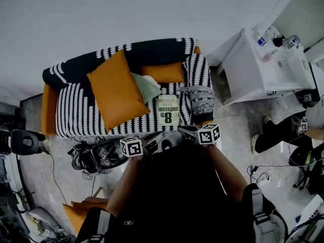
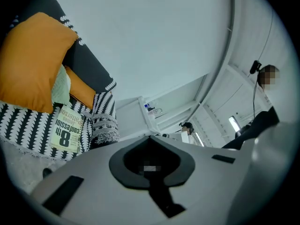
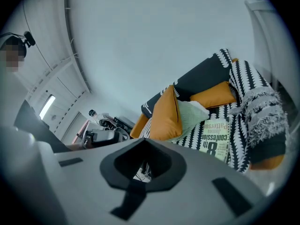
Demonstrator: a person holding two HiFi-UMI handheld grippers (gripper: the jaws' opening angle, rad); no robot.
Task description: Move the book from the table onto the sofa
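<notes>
Black-and-white patterned fabric sofa [image 1: 81, 118]: at 12 o'clock in the head view, orange at its ends, against a pale wall.
White rectangular worktop [image 1: 253, 72]: at 2 o'clock, well apart from the sofa's right arm, with small items on its far end.
Large orange square cushion [image 1: 116, 90]: leaning on the sofa back, with a pale green cushion [image 1: 147, 87] just beside it at 3 o'clock.
Pale green paperback book [image 1: 168, 110]: flat on the sofa seat near its front edge, at 3 o'clock of the orange cushion, beside a fringed striped throw [image 1: 201, 97].
Left gripper [image 1: 147, 146]: at 7 o'clock of the book, off the sofa's front edge, jaws together, nothing between them.
Right gripper [image 1: 190, 132]: at 5 o'clock of the book, jaws together and empty.
</notes>
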